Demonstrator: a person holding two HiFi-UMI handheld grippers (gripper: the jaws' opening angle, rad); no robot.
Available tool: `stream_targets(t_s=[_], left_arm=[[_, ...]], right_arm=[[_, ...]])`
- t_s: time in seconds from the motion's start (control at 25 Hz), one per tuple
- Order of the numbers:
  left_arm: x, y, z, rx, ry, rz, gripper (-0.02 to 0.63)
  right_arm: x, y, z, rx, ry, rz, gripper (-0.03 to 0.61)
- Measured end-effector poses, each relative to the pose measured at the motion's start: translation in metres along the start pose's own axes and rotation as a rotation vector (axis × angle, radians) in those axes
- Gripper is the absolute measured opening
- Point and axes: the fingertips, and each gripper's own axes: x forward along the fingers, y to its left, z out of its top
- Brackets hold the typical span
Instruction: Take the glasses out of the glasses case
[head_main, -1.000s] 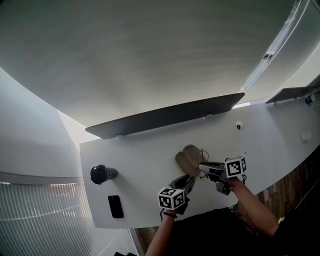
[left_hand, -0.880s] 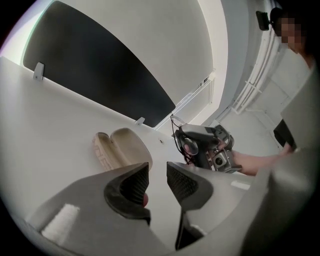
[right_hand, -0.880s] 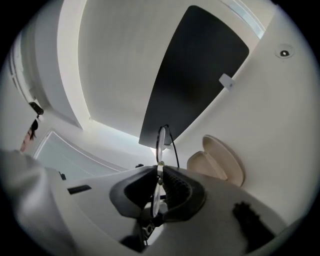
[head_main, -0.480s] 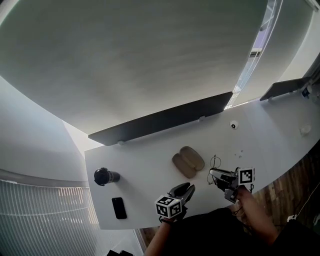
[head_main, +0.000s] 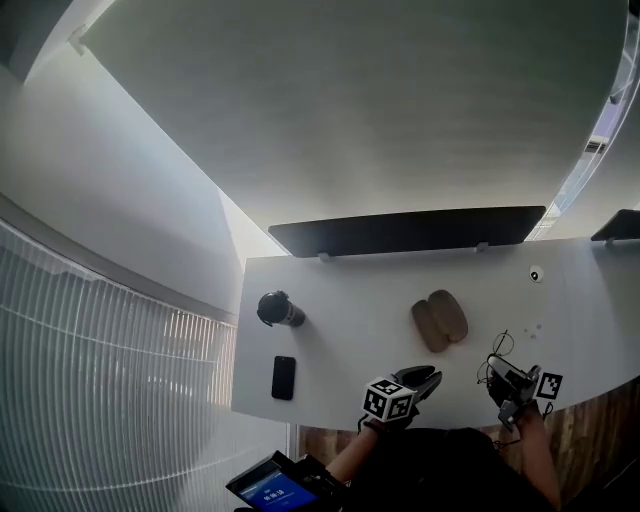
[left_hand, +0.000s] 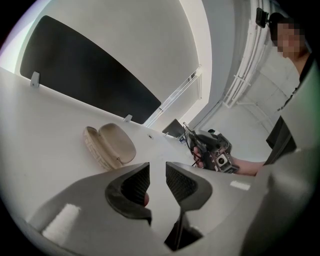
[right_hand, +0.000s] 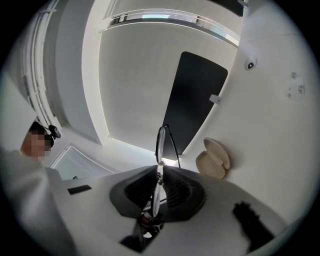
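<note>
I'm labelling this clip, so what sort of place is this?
Probably an office workspace: a long white desk, a dark divider panel along its far edge, and a phone and open glasses case on it.

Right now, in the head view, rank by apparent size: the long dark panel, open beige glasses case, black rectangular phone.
Largest: long dark panel.
Then: open beige glasses case.
Smallest: black rectangular phone.

- Open beige oval glasses case (head_main: 439, 320) lies on white table (head_main: 340, 340).
- Well left of case: dark round cup (head_main: 278, 310); left-front: flat black phone (head_main: 284, 377).
- Behind case: long dark panel (head_main: 400, 232).
- Right-front of case: thin-wire glasses (right_hand: 159, 147) in right gripper (right_hand: 160, 176).
</note>
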Motion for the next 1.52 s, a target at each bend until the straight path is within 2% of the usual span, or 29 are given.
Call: stream_targets(t_s=[0.16,0.36,0.6,1.12,1.52], left_arm=[[-0.005,-0.002,0.0,-0.043,-0.02,0.033,0.104],[0.0,-0.004,-0.004,-0.079,-0.038,0.03,0.095],[0.014,-0.023,-0.01,-0.071,-0.048,0.036,0.081],[0.031,-0.046,-0.025,-0.044,-0.054,0.043,0.081],[0.038,-0.055,-0.034,-0.046,-0.055,0.05,0.081]], right_arm=[[-0.009,0.012,0.005,0.0,-0.004,0.034,0.043],[-0.025,0.028,0.015,-0.026,-0.046,0.08,0.041],[-0.047,0.021,0.018,-0.014,-0.036,0.085,0.041],[-0.085,0.028,0.031,0.0,-0.104,0.177,0.043],[-0.102,0.011,0.037,0.016,-0.111,0.163,0.041]])
